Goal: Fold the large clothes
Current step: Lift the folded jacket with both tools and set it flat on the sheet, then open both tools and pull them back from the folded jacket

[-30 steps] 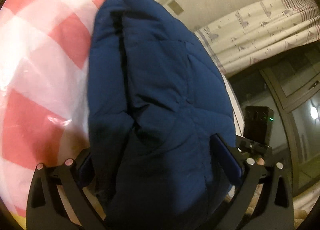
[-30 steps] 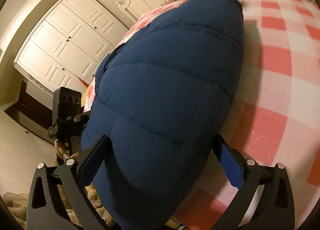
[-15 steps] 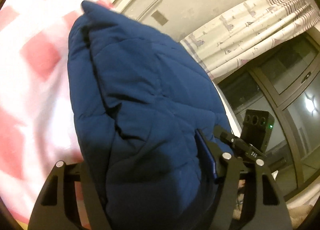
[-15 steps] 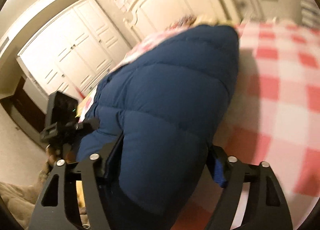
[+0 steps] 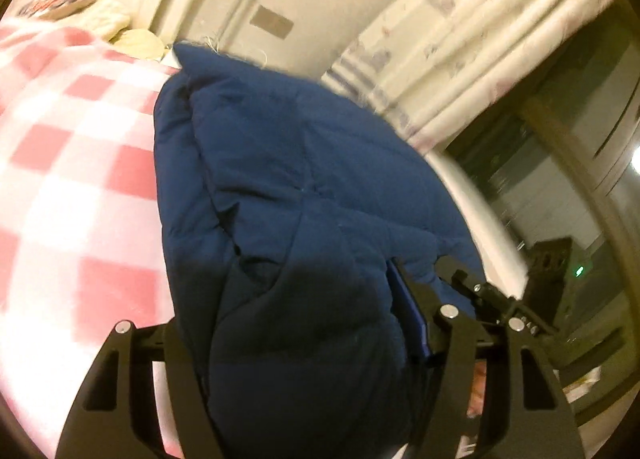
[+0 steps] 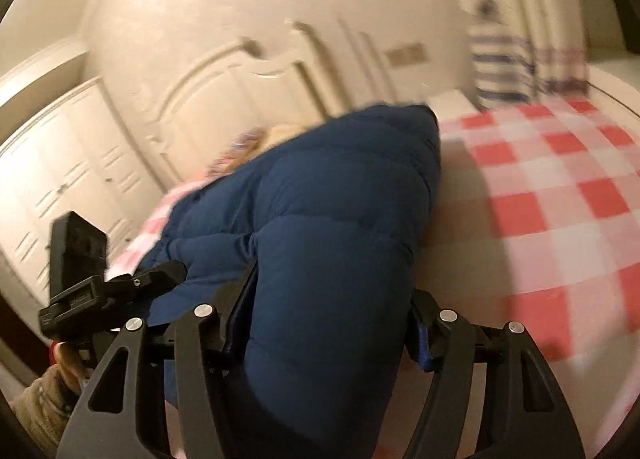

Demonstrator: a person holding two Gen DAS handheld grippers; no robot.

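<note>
since before: both claws closed on the coat (image 5: pixel 304 195), near end lifted.
left claw (image 5: pixel 296 323): clamped on coat.
right claw (image 6: pixel 332 315): clamped on coat.
coat axis: runs away from both claws, along the bed (image 6: pixel 560 195).

Checked bedspread (image 5: pixel 72 163), striped curtain (image 5: pixel 460 47), white wardrobe (image 6: pixel 60 187)

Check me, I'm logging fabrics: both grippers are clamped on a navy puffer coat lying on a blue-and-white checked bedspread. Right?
Not quite. The bedspread is red-and-white checked, as the right wrist view shows. The rest holds: the left gripper and the right gripper each pinch a thick fold of the navy puffer coat.
</note>
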